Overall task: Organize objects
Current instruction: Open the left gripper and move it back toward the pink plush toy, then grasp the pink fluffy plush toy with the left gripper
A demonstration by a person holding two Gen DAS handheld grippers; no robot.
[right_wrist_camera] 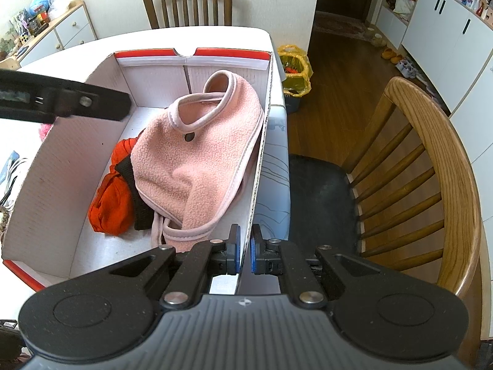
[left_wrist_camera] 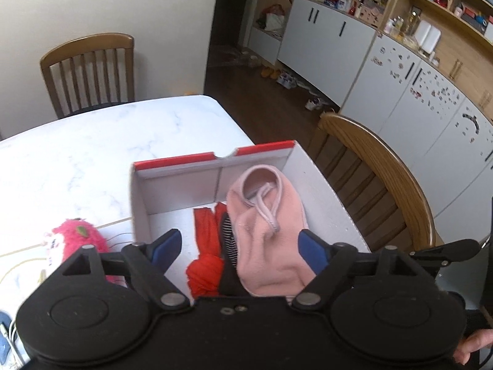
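Pinched between the right gripper point(right_wrist_camera: 244, 251) fingers is the near right wall of the cardboard box point(right_wrist_camera: 61, 166) on the worktop point(left_wrist_camera: 92, 154). Spread wide above it, the left gripper point(left_wrist_camera: 237, 246) hangs empty over the pink fleece garment point(right_wrist_camera: 197, 160) and red cloth point(right_wrist_camera: 107, 203) inside. The wall should be kept steadied while more items are lowered in.

Bare box point(left_wrist_camera: 172, 197) floor ahead-left of left gripper point(left_wrist_camera: 238, 248); pink fleece point(left_wrist_camera: 271, 240) and red cloth point(left_wrist_camera: 206, 262) crowd between its fingers. Right gripper point(right_wrist_camera: 245, 254) straddles box wall, chair point(right_wrist_camera: 431, 185) right.
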